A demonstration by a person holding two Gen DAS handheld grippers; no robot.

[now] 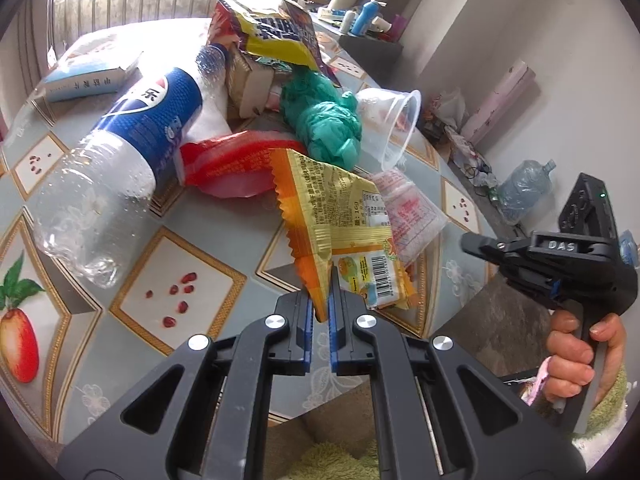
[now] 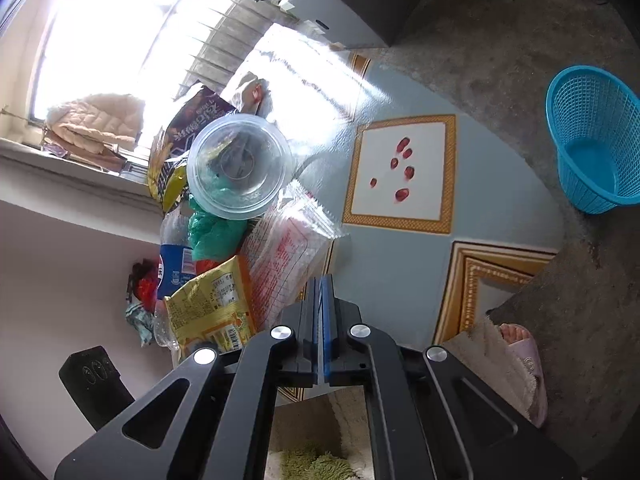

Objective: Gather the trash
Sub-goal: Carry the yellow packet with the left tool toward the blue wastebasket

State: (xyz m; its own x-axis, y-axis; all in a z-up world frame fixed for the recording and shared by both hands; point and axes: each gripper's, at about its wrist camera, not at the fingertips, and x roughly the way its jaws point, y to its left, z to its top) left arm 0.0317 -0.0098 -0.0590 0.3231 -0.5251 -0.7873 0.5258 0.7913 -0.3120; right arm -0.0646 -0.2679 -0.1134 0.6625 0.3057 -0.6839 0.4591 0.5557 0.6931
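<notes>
My left gripper [image 1: 325,300] is shut on the near corner of a yellow-orange snack wrapper [image 1: 340,216], which also shows in the right wrist view [image 2: 212,304]. Behind it lies a trash pile: a Pepsi bottle [image 1: 132,152], a red wrapper [image 1: 236,160], a green plastic bag [image 1: 324,120], a clear plastic cup [image 1: 392,124], a clear printed packet [image 1: 408,212] and a yellow-purple snack bag [image 1: 280,32]. My right gripper [image 2: 322,284] is shut and empty, over the table next to the clear packet [image 2: 288,256]. It shows at the right of the left wrist view [image 1: 472,242].
A blue mesh basket [image 2: 592,140] stands on the floor right of the table [image 2: 392,260]. A blue-white box [image 1: 88,72] lies at the table's far left. A water jug [image 1: 524,188] stands on the floor by the wall. My slippered foot [image 2: 520,344] is near the table edge.
</notes>
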